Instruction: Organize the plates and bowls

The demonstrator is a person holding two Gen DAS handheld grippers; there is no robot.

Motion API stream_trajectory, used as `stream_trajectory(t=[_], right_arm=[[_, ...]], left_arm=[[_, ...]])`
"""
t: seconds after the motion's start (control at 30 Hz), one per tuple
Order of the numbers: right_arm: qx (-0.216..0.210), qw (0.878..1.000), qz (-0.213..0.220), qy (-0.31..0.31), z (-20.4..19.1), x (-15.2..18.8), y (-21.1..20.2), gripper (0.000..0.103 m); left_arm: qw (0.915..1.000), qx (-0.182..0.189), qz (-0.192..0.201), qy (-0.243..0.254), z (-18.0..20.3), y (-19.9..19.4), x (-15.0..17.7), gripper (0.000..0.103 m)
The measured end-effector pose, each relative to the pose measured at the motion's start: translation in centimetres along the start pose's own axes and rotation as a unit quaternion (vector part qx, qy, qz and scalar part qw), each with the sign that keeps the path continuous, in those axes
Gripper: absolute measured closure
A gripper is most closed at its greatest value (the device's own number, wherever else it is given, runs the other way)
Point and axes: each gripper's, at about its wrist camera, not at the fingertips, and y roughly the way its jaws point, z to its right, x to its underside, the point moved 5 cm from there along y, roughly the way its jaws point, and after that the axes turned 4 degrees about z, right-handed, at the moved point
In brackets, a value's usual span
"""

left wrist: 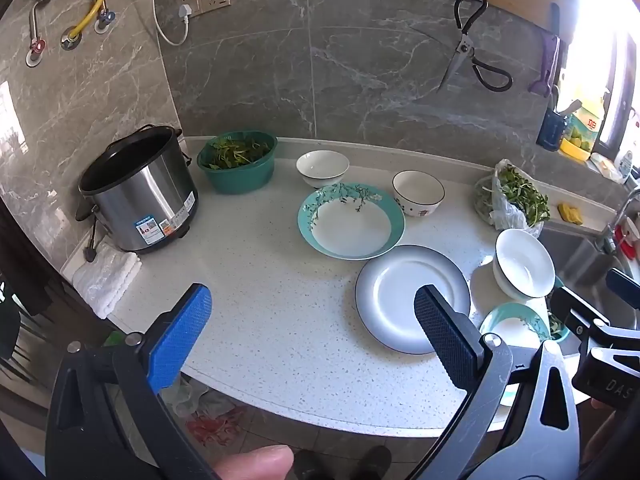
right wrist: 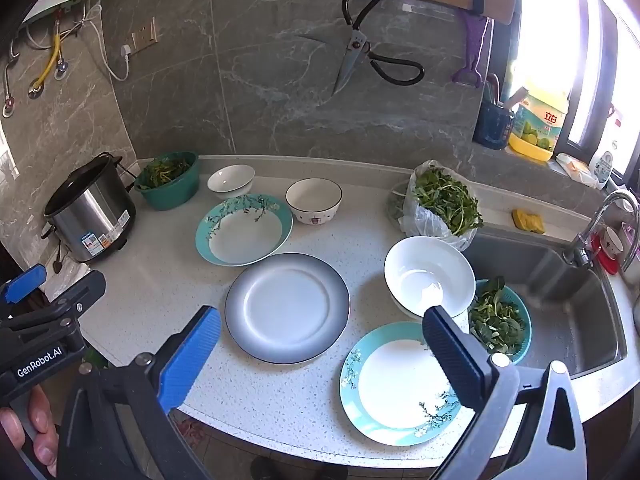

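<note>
Teal near plate (right wrist: 400, 384) whole only in right view | both grippers' fingers (left wrist: 180, 344) (right wrist: 192, 356) wide, empty

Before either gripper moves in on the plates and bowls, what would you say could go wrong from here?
1. The near floral plate lies close to the counter's front edge; a nudge might slide it off.
2. The large white bowl sits beside the sink and could tip in.
3. The grey-rimmed plate lies flat, so the open right gripper may struggle to get under its rim.
</note>
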Motion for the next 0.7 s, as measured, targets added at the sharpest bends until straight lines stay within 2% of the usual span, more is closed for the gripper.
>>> stream_trajectory(t=[0.7], right_arm=[[0.000, 1.000, -0.005, -0.003, -0.1, -0.1, 0.4, 0.000]], left_arm=[[0.9999, 0.008, -0.011, -0.009, -0.1, 1.5, 0.2, 0.000]])
